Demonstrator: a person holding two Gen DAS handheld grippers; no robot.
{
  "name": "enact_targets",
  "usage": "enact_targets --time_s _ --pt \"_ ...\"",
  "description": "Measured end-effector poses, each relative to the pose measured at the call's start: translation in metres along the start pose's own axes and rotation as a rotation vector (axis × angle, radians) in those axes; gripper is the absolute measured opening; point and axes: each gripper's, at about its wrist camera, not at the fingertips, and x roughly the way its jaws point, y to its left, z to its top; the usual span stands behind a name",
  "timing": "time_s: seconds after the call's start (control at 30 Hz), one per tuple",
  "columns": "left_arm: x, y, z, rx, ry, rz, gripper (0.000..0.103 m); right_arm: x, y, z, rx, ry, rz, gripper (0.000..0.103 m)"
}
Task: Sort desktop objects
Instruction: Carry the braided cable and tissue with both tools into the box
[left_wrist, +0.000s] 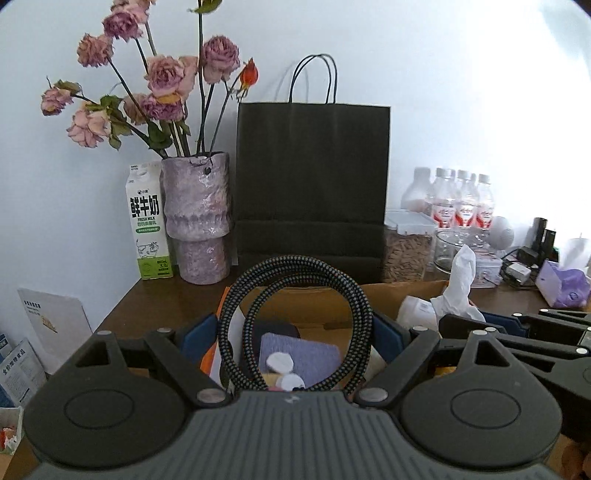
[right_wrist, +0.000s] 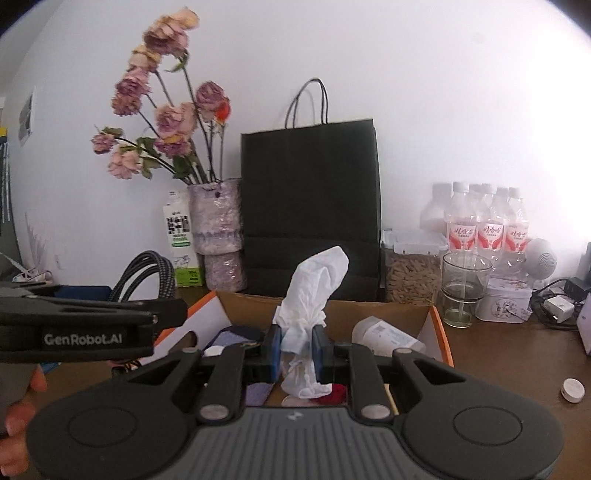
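Right gripper (right_wrist: 296, 347): its blue pads are pinching a crumpled white tissue (right_wrist: 314, 288), holding it upright just above the cardboard box (right_wrist: 332, 308)
Left gripper (left_wrist: 295, 332): its jaws are standing wide, bracing a coiled braided cable (left_wrist: 295, 317) that is spanning pad to pad; the coil is hanging over the near left part of the box
Box contents: a purple cloth (left_wrist: 310, 356) and white round pads (left_wrist: 280, 362) are lying inside, under the cable
Step in hand: judging by the lifted loads, both items are being carried out of the box for sorting; the coil is looking springy, so keeping the spread steady and level is advisable, and the tissue is wanting a gentle, unhurried carry so it is not tearing
Writing near: "GenRobot.AI" is showing on the side of the left gripper
Behind the box: a black paper bag (left_wrist: 312, 184) is standing against the wall
Left of the bag: a vase of dried roses (left_wrist: 197, 218), then a milk carton (left_wrist: 147, 225) reading "FRESH MILK"
Right of the bag: red-labelled water bottles (right_wrist: 487, 225), their script too small to read
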Motion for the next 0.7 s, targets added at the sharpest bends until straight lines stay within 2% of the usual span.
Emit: enact_targets --time_s 0.2,0.43,0.7 --pt "0.042 0.001 0.002 -0.003 0.040 -0.003 0.088 0.050 -0.018 0.003 0.014 0.046 -0.020 0.016" --pt "0.090 -0.003 -0.001 0.029 0.147 0.000 0.088 0.094 -0.033 -0.001 0.020 0.137 -0.021 0.016" --pt "0.113 -0.008 -0.015 0.062 0.232 0.012 0.088 0.120 -0.041 -0.008 0.019 0.234 -0.007 0.017"
